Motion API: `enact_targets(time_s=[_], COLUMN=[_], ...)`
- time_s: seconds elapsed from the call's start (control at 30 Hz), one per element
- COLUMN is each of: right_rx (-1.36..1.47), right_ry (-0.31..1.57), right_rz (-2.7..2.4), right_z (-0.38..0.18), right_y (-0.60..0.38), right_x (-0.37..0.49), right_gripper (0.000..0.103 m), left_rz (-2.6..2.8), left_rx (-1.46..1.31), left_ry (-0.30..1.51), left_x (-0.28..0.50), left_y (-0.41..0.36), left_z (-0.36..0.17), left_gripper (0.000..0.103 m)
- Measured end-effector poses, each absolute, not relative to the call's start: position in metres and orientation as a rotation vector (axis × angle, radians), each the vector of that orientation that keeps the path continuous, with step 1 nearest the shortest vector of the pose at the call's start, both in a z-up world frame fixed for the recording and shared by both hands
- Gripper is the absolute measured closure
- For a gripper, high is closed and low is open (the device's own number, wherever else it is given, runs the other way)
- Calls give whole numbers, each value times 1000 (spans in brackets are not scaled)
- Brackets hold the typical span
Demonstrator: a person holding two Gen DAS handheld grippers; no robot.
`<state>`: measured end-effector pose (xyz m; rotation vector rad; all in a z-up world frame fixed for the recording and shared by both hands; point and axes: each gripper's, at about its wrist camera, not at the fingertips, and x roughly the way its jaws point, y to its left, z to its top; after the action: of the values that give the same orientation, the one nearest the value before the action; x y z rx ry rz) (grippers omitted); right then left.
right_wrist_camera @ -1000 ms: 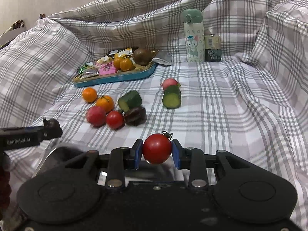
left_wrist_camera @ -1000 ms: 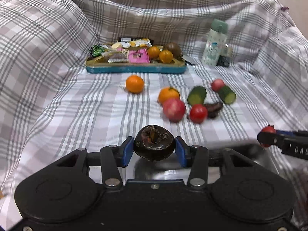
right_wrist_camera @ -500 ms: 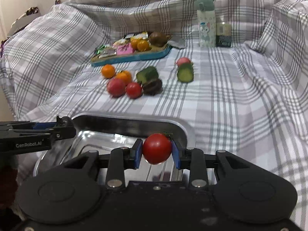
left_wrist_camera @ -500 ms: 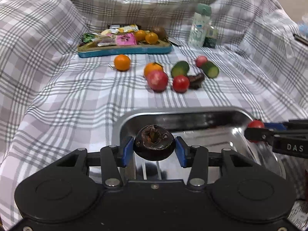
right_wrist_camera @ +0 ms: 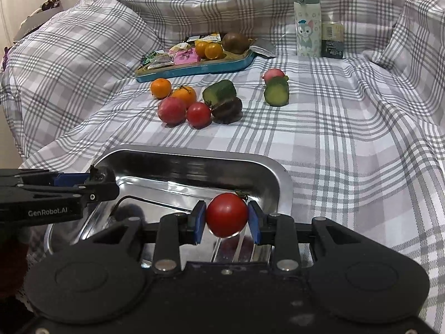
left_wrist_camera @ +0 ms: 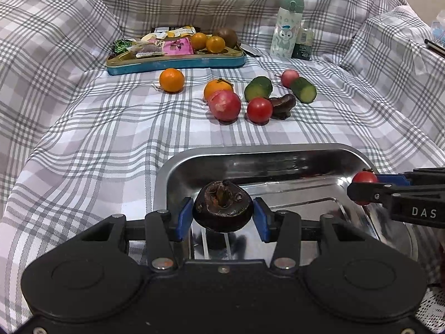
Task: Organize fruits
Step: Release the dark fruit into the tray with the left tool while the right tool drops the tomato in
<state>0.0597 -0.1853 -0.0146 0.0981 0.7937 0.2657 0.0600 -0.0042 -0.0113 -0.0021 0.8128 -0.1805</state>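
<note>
Above the steel tray, left hand-held gripper clamps a dark fruit, right hand-held gripper a tomato.

A home setting — checked bedsheet draped over furniture, snack tray, cartoon water bottle.

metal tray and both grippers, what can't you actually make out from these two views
- Near part of the steel tray: hidden by each gripper body in both wrist views.
- Whether the dark fruit in the left gripper or the tomato in the right gripper touches the tray floor: undersides unseen.
- Snack packets in the blue tin: print too small.
</note>
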Motion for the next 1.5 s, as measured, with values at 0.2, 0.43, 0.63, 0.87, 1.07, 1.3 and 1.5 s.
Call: enact_targets(time_s=[0.2, 0.43, 0.63, 0.87, 1.07, 1.3, 1.5], right_rx=[93, 94, 91, 101, 102, 103, 108], right_ry=[795, 791, 779, 769, 761, 751, 748], right_rz=[269, 270, 271, 267, 265, 262, 258], right_z=[-15, -15, -15, -14, -14, -14, -14], right_y=[-185, -185, -185, -186, -186, -187, -187], right_x=[60, 59, 57, 57, 56, 54, 53], right_gripper=[69, 69, 69, 69, 69, 69, 69], left_rz=[-186, -187, -196, -193, -190, -182, -175], left_rx=[12, 12, 14, 3, 4, 8, 11], left_ry=[816, 793, 789, 775, 769, 765, 760], left_x=[59, 56, 56, 55, 54, 53, 51], left_y=[-6, -6, -7, -6, -6, -6, -6], left_z=[-11, -8, -8, -6, -6, -5, -4], left_gripper=[49, 50, 50, 50, 50, 50, 50])
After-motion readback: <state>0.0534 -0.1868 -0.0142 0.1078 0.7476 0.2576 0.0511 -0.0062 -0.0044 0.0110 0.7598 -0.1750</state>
